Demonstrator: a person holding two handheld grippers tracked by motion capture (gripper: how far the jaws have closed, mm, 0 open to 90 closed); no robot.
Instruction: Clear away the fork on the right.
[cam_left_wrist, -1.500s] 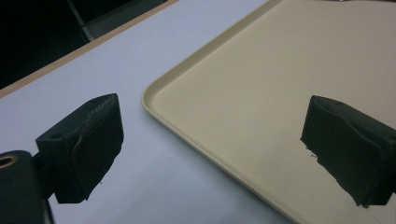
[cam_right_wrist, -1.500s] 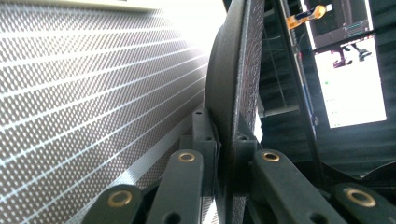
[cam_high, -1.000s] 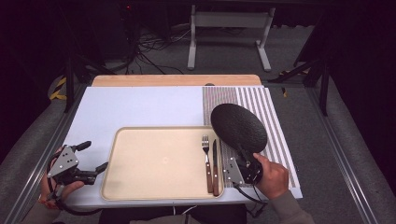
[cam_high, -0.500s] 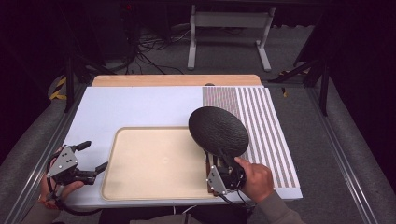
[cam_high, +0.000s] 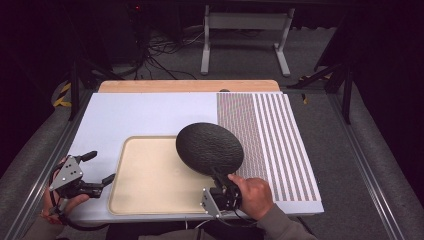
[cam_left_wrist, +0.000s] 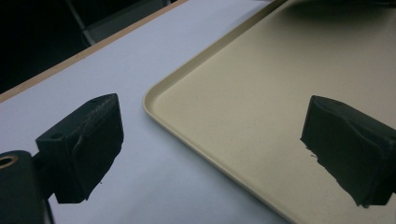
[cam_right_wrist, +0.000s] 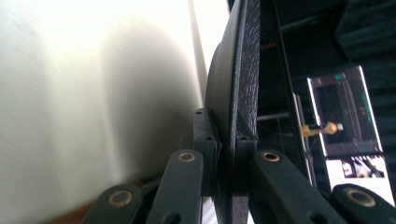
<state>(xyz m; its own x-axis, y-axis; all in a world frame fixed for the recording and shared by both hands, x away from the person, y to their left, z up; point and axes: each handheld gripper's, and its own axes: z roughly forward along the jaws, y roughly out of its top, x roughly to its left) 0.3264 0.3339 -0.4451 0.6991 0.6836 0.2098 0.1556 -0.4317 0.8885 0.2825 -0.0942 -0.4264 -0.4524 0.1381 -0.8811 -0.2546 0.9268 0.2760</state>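
Black plate (cam_high: 210, 148) hiding tray's (cam_high: 150, 180) right side, right gripper (cam_high: 222, 186) clamped

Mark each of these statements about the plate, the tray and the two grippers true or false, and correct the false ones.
1. The right gripper is shut on the black plate. True.
2. The left gripper holds a fork. False: its jaws are open and empty.
3. The plate is held over the beige tray. True.
4. The striped mat lies left of the tray. False: it lies to the right.
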